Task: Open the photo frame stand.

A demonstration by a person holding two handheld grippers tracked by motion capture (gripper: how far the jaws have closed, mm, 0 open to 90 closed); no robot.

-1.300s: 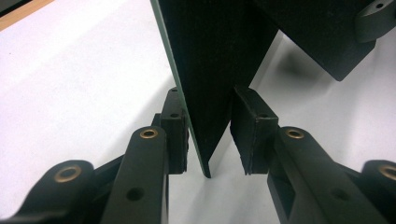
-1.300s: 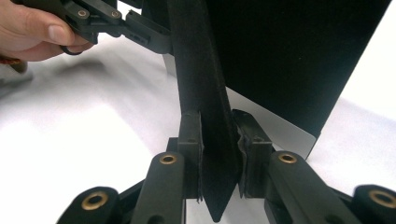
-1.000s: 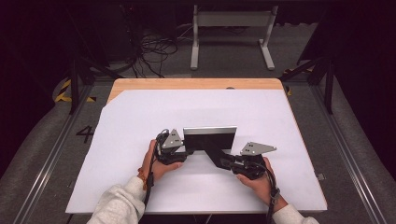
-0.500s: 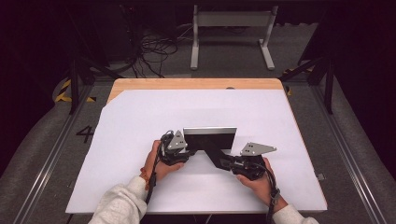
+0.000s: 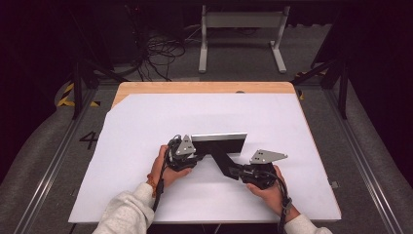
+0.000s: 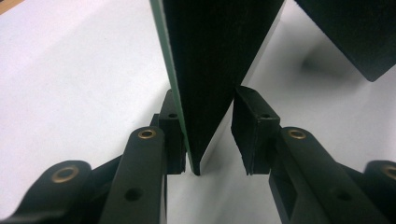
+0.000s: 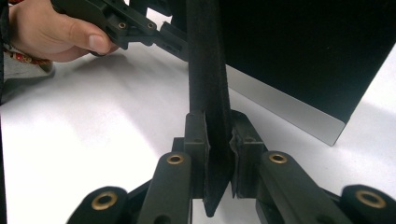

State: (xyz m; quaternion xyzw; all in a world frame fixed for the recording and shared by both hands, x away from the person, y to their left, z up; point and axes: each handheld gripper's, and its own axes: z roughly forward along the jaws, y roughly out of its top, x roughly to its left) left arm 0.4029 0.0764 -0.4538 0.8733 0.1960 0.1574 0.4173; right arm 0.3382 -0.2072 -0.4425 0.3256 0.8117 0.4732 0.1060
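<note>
A black panel with a silver top edge (image 5: 219,137) stands upright on the white table (image 5: 146,122). A second black panel (image 5: 221,162) runs from it toward the right hand. My left gripper (image 5: 197,153) is at the upright panel's left end. In the left gripper view this panel (image 6: 210,56) sits between the jaws of the left gripper (image 6: 208,140): one pad touches it, the other stands off with a gap, and the jaws have just been closing. My right gripper (image 7: 218,154) has also just been closing, and both pads press on the second panel's edge (image 7: 208,70).
The table's bare wooden strip (image 5: 204,87) runs along the far edge. A metal stand (image 5: 241,29) and cables (image 5: 156,53) lie on the floor beyond. Rails run along both sides of the table. The left hand (image 7: 46,32) rests on the table surface.
</note>
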